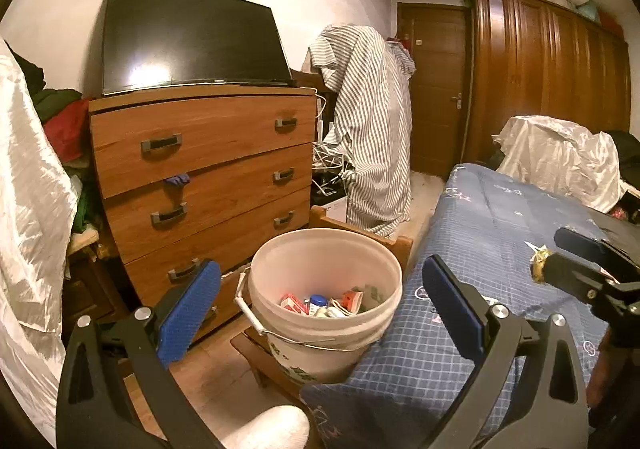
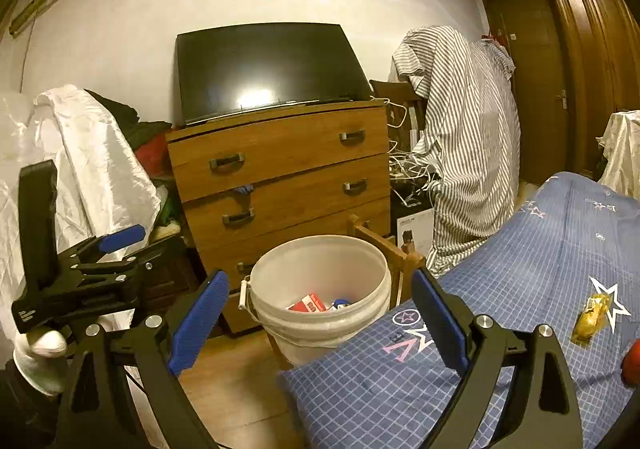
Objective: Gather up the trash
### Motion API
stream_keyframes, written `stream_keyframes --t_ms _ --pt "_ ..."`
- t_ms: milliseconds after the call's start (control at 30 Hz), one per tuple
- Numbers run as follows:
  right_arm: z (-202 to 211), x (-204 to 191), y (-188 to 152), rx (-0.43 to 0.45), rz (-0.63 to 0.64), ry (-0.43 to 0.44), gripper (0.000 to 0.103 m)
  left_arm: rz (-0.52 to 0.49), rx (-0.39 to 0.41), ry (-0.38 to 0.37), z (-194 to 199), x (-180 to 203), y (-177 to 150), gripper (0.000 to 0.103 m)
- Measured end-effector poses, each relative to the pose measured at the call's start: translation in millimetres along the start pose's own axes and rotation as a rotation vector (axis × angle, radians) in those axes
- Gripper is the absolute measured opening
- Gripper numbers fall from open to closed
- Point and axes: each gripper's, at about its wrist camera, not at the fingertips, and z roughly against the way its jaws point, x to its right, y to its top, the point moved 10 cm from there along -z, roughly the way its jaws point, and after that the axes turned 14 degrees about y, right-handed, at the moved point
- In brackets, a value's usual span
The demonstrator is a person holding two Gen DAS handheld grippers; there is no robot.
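A white plastic bucket (image 1: 324,329) stands on a low wooden stool beside the bed; it also shows in the right wrist view (image 2: 320,325). It holds several pieces of trash, among them a red-and-white carton (image 1: 292,303). My left gripper (image 1: 320,313) is open and empty, its blue pads either side of the bucket. My right gripper (image 2: 320,321) is open and empty, also facing the bucket. A yellow wrapper (image 2: 592,319) lies on the blue checked bedspread (image 2: 520,289) to the right of my right gripper; in the left wrist view it (image 1: 538,263) lies beside the right gripper's body.
A wooden chest of drawers (image 1: 200,169) with a dark TV (image 1: 188,37) on top stands behind the bucket. A striped cloth (image 1: 372,121) hangs over a rack with cables. White sheets (image 1: 28,209) cover piles at left. A brown wardrobe (image 1: 548,81) and door are at the far right.
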Motion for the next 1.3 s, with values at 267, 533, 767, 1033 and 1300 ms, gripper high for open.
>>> stream_keyframes --t_ms 267,533,767,1033,1300 --pt "-6.1 2.9 2.6 -0.006 -0.012 -0.016 0.092 0.002 -0.009 0.004 7.5 -1.0 -4.4 0.097" --pt "-11.2 7.1 5.9 -0.003 -0.026 -0.022 0.092 -0.023 0.000 -0.016 14.9 7.2 -5.5 0.097" --pt "-19.0 17.1 0.8 -0.020 -0.034 -0.037 0.092 -0.025 0.009 -0.029 19.7 9.2 -4.1 0.097" --pt "-26.8 17.0 -1.2 -0.027 -0.031 -0.026 0.092 -0.020 0.009 -0.034 20.7 8.9 -4.0 0.097" --pt "-35.0 12.1 -4.3 -0.047 -0.015 -0.007 0.092 0.020 -0.019 -0.037 10.3 -0.1 -1.3 0.097"
